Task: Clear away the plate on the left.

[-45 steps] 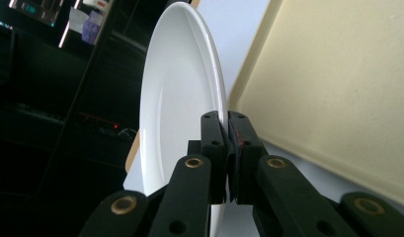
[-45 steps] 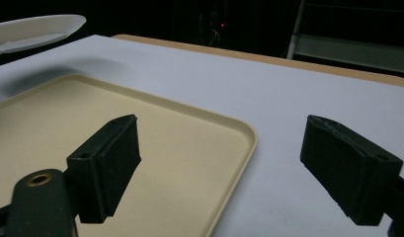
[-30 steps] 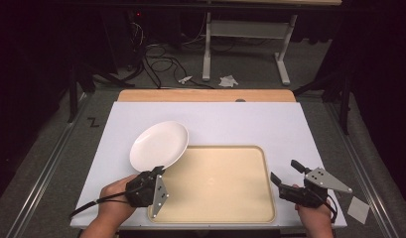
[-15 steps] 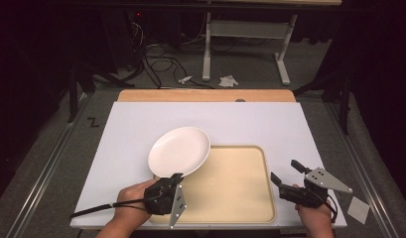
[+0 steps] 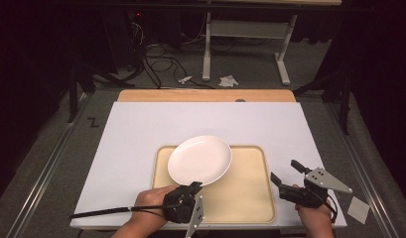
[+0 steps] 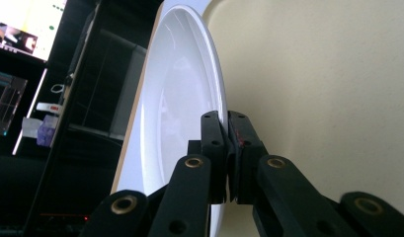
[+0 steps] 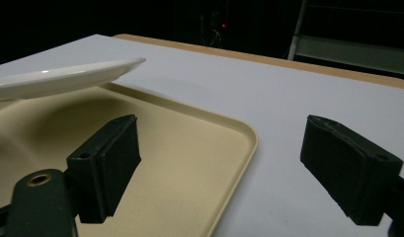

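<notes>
The white plate (image 5: 199,160) is now hanging over the upper left part of the cream tray (image 5: 250,198), having shifted rightward from the bare counter (image 5: 136,129) where it was a second ago, and the left gripper (image 5: 194,188) has travelled right with it. That gripper is pinching the plate's near rim, its jaws closed tight on the edge as the left gripper view shows (image 6: 228,148), and the plate is being held clear of the tray, a shadow lying beneath it in the right gripper view (image 7: 66,76). The left hand (image 5: 153,201) is reaching in from the bottom edge, wrapped around the gripper body with the cable trailing off to the left. The right gripper (image 5: 286,174) is staying where it was, sitting at the tray's right edge with its jaws spread wide and holding nothing, the right hand (image 5: 314,213) gripping it from below.
</notes>
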`<state>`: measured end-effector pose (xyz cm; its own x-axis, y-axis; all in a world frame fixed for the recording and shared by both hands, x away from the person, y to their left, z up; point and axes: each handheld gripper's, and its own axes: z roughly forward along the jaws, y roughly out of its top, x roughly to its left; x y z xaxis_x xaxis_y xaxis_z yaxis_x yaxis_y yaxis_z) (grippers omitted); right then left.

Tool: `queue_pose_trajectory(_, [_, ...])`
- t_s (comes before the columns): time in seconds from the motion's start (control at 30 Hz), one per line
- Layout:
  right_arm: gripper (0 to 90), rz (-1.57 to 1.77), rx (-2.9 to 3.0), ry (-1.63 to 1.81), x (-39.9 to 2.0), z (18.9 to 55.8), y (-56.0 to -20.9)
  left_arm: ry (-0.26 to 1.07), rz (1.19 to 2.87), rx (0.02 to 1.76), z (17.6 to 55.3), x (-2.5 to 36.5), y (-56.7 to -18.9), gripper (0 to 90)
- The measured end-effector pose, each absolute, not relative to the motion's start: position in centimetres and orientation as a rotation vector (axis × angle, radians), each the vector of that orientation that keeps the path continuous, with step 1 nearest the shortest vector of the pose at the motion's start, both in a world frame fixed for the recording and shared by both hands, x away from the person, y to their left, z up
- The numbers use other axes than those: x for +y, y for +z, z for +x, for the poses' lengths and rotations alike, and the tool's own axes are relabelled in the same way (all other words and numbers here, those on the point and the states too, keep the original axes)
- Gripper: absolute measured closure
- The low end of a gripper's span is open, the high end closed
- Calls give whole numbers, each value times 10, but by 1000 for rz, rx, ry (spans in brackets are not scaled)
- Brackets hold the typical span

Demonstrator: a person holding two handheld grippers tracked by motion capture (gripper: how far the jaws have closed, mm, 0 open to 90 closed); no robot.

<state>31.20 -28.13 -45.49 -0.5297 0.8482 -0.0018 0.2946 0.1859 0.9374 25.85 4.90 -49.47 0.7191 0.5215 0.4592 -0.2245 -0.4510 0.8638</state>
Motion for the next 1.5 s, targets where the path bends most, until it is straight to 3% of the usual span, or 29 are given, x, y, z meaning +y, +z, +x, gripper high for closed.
queue_pose_trajectory(1.5, [162, 1078, 1933, 1344, -281, 313, -456, 770, 1961, 166, 254, 35, -527, 874])
